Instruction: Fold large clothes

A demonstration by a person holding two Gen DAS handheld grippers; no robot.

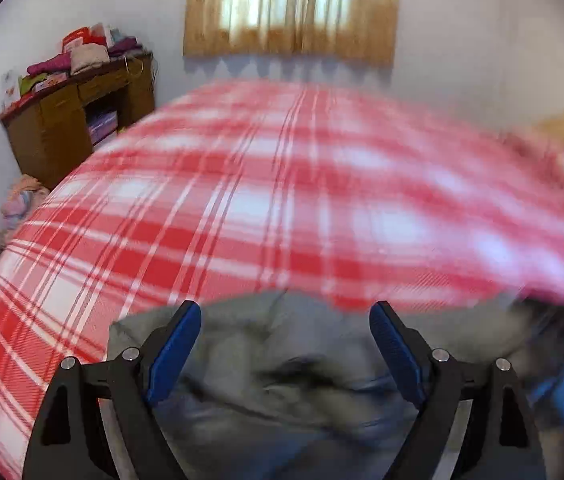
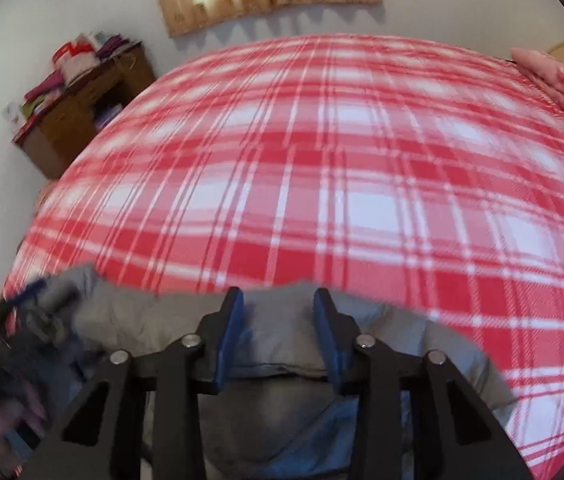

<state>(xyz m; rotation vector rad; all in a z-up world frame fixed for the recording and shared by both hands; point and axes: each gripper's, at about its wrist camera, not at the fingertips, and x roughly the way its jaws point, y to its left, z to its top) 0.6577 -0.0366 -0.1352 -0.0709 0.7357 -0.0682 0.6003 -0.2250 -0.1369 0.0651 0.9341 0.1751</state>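
The grey garment [image 1: 282,344] is lying rumpled at the near edge of the bed [image 1: 242,200], its long axis seeming to run left to right, directly under both tongs. The left tongs [image 1: 285,312] are standing wide with the cloth below and between the fingers, gripping nothing. The right tongs [image 2: 278,300] are sitting narrower with grey fabric in the gap, though whether they are pinching it I cannot tell; they look nearer to a grip.
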